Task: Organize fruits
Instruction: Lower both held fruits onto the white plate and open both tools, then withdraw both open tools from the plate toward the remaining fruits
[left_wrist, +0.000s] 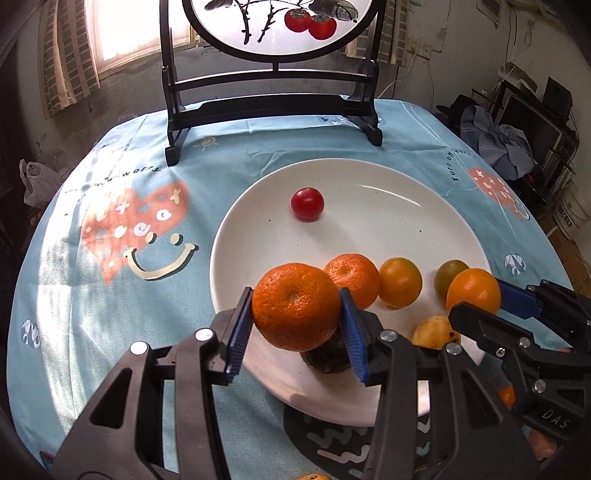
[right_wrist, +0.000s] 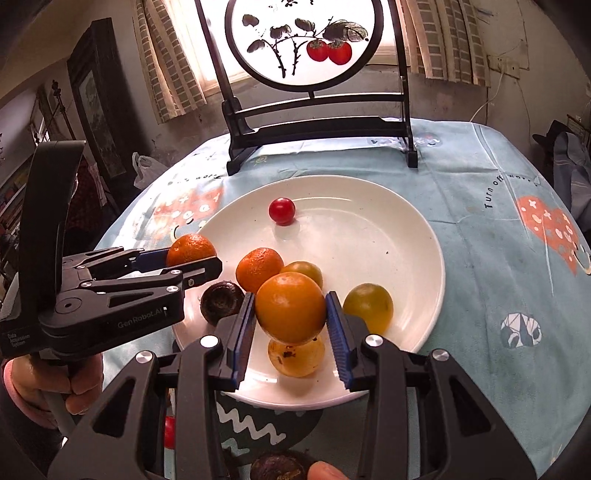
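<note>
A plate (right_wrist: 413, 295) lies on the table (right_wrist: 480, 229), before a screen stand (right_wrist: 317, 129). In the plate, a cherry tomato (right_wrist: 282, 210) sits behind 1 mandarin (right_wrist: 258, 268); a passion fruit (right_wrist: 221, 302) lies left, a loquat (right_wrist: 296, 357) nearest.

White plate (right_wrist: 413, 288) sat on the counter w/ most fruit on its near half. Cherry tomato (right_wrist: 282, 210), small, red, glossy, lay alone toward plate's far side. Rough-skinned mandarin (left_wrist: 296, 306) was up off the plate at its near-left edge, stem dimple up; a 2nd mandarin (right_wrist: 258, 268) rested on plate just beyond. Smooth orange fruit (right_wrist: 290, 307) was raised over plate's near-centre. Under it on the plate lay a yellow fruit w/ dark specks (right_wrist: 296, 356). Two yellow-green fruits: one (right_wrist: 306, 271) touching the 2nd mandarin, other (right_wrist: 368, 306) nearer plate's right. Dark brown round fruit (right_wrist: 220, 302) sat at plate's near-left.
</note>
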